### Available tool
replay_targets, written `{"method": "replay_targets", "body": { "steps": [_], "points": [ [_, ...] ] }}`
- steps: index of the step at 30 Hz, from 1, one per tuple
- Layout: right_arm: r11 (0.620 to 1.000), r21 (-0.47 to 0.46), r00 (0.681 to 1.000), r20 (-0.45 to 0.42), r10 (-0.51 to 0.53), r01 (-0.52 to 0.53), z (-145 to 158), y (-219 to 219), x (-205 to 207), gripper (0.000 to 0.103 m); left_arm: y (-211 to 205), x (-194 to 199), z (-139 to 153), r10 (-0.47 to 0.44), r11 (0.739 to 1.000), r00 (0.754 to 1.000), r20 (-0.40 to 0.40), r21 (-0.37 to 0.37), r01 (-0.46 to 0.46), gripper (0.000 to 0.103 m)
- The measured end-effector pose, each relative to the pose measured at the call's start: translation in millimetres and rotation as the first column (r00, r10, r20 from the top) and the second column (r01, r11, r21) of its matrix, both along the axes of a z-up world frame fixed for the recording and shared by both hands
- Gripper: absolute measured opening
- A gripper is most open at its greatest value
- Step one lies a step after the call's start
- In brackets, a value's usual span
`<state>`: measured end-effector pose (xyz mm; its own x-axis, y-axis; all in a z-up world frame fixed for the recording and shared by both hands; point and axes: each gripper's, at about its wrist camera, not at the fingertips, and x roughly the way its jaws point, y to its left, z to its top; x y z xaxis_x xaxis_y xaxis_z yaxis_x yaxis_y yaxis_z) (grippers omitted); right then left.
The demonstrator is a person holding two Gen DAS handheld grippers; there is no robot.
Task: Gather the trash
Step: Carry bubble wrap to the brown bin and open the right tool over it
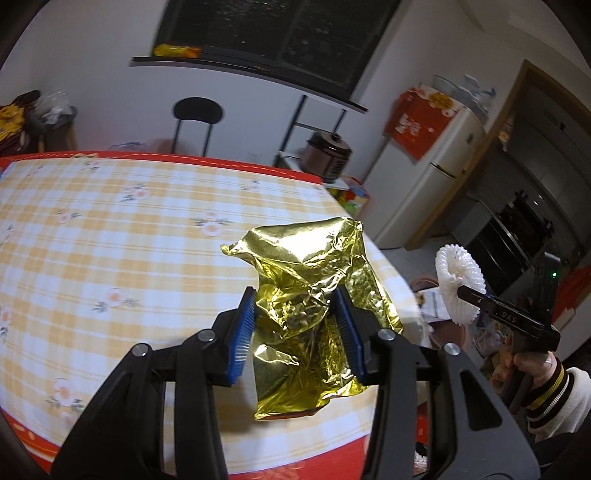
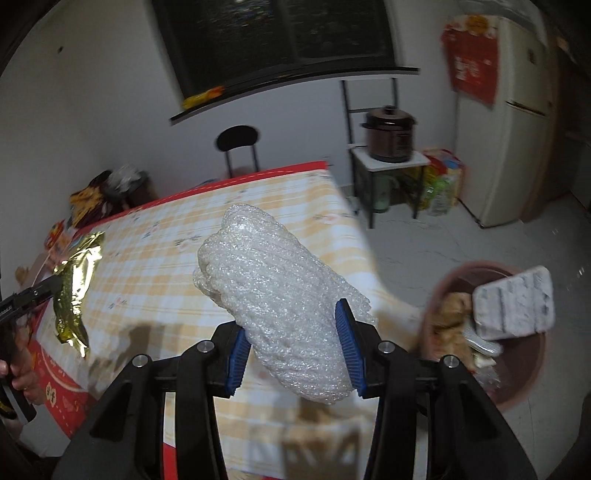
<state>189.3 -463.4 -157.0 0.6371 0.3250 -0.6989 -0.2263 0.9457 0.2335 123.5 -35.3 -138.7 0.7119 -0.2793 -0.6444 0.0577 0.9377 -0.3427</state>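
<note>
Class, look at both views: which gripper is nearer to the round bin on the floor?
Right. The right gripper, holding foam wrap, is beside the bin; the left gripper, holding gold foil, is over the table.

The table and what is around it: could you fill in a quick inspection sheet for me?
Surface: table with a yellow checked floral cloth edged in red, bare where it shows.
Job's things: crumpled gold foil wrapper; white foam net sleeve; round brown bin on the floor holding trash.
Clutter: grey ridged tray and scraps in the bin.
Grippers: left gripper shut on the foil wrapper; right gripper shut on the foam sleeve; both raised off the table.
Cables: nothing seen.
Surroundings: black round-backed chair, brown electric cooker on a stand, cream fridge, dark window.
</note>
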Motion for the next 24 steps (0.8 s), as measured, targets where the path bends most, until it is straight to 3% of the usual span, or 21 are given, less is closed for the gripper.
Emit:
{"method": "replay_targets", "body": {
  "steps": [5,11,15,24],
  "points": [
    [0.992,0.000,0.992,-0.001,-0.129,0.129,-3.9,-80.0,-9.1,0.044,-50.9,11.3,6.9,-0.057,0.998,0.998,0.015,0.009,0.057,0.045],
    [0.956,0.013,0.954,-0.064,-0.292,0.294,-25.5,-165.6,2.1,0.044,-91.1,18.3,15.2,-0.090,0.996,0.996,0.023,0.022,0.089,0.045],
    [0.942,0.009,0.938,-0.096,-0.334,0.337,-41.8,-192.1,16.1,0.044,-111.0,17.6,20.6,-0.090,0.995,0.996,0.028,0.035,0.089,0.045],
    [0.948,-0.003,0.944,-0.084,-0.319,0.320,-47.6,-205.5,37.6,0.048,-128.7,16.0,30.9,-0.061,0.996,0.997,0.038,0.062,0.059,0.045]
  ]
}}
